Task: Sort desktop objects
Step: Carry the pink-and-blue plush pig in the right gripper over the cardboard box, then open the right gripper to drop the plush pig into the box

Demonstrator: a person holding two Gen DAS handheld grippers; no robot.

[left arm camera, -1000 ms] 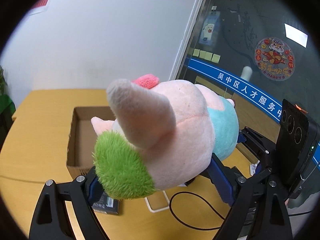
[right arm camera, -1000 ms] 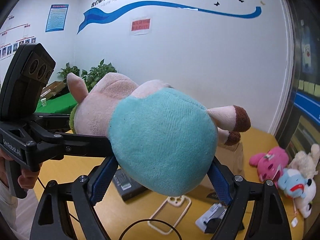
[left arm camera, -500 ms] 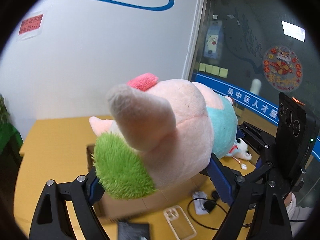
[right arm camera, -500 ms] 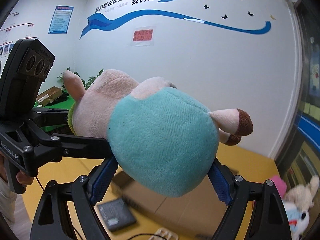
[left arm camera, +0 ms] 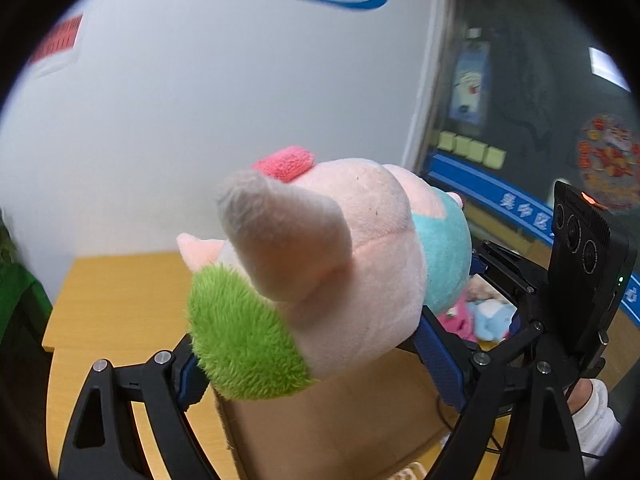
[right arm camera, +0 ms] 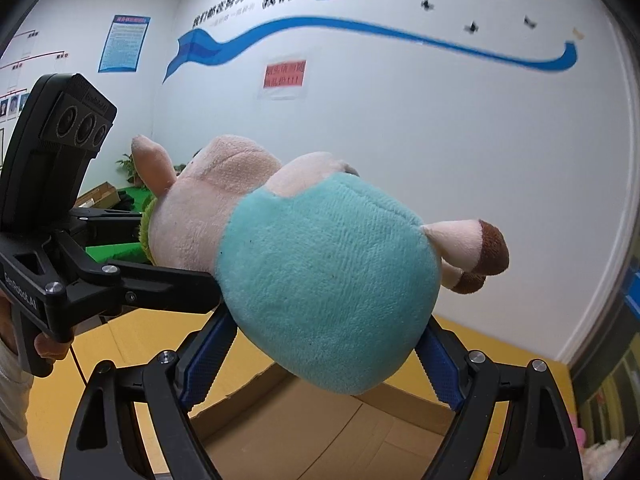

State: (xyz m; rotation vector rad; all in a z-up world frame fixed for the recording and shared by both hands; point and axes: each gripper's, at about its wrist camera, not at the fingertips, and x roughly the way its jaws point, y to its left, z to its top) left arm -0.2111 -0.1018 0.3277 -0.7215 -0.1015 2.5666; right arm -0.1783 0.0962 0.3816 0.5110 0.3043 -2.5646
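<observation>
One plush pig (right arm camera: 320,264), two clamping grippers (left arm camera: 316,364), one box (right arm camera: 320,432).

- pink pig plush (left arm camera: 360,248) with teal body (right arm camera: 328,280), green fuzzy patch, brown-tipped feet, lying sideways in the air over the cardboard box (right arm camera: 320,436)
- box sitting open-topped on the yellow desk

Both wrist views face each other (close), sharing the plush pig (left arm camera: 360,248).
</observation>
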